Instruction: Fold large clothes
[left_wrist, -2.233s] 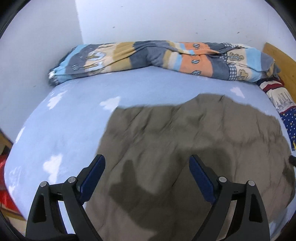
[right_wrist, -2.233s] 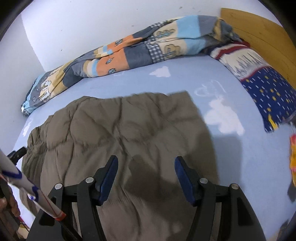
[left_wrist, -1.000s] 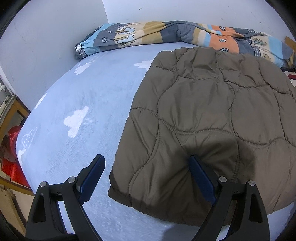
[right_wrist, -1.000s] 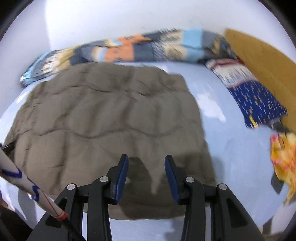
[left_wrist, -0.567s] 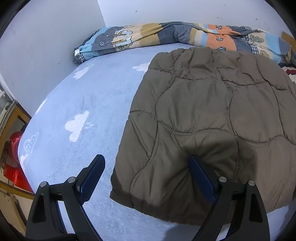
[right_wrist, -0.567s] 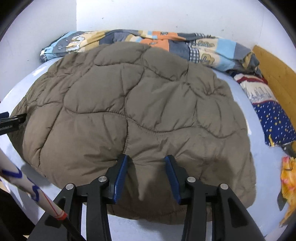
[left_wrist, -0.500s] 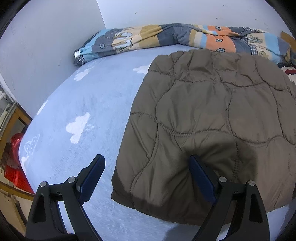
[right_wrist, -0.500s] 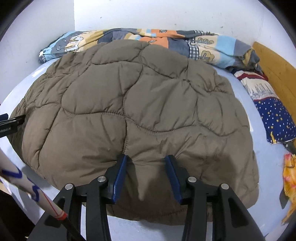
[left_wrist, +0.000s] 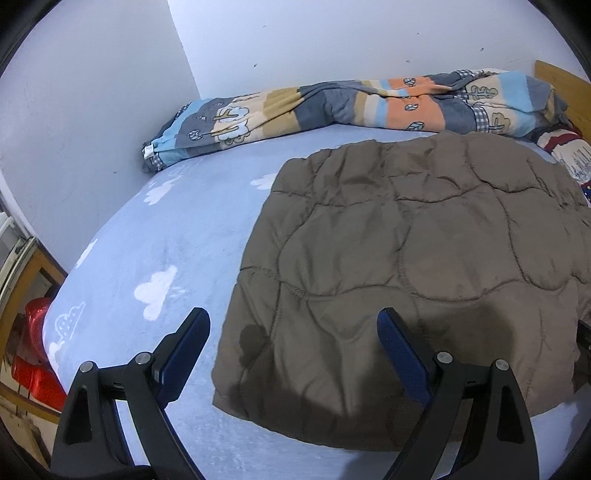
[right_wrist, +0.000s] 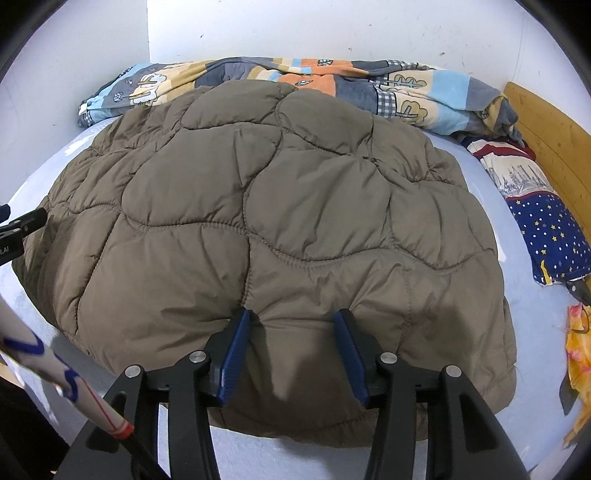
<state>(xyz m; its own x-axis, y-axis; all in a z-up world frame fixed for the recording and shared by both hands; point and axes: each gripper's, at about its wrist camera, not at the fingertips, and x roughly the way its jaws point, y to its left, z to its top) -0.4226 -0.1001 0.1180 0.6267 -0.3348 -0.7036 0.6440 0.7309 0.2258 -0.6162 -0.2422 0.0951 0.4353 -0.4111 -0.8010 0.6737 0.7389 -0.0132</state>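
On the cloud-print bed (left_wrist: 155, 236) lies a puffy brown quilted coat (right_wrist: 280, 221), soft and light, best gripped at its near hem. Right gripper (right_wrist: 291, 350) is opening, fabric bunched between; left gripper (left_wrist: 291, 354) spread wide, empty.

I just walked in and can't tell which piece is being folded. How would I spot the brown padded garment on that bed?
Start at the bed with the pale blue cloud-print sheet, which fills the corner of the white walls. In its middle lies the brown quilted jacket, flat and puffy with wavy stitched seams. It is plain brown, unlike the striped cartoon-print blanket bunched along the wall behind it and the starry navy pillow beside it.
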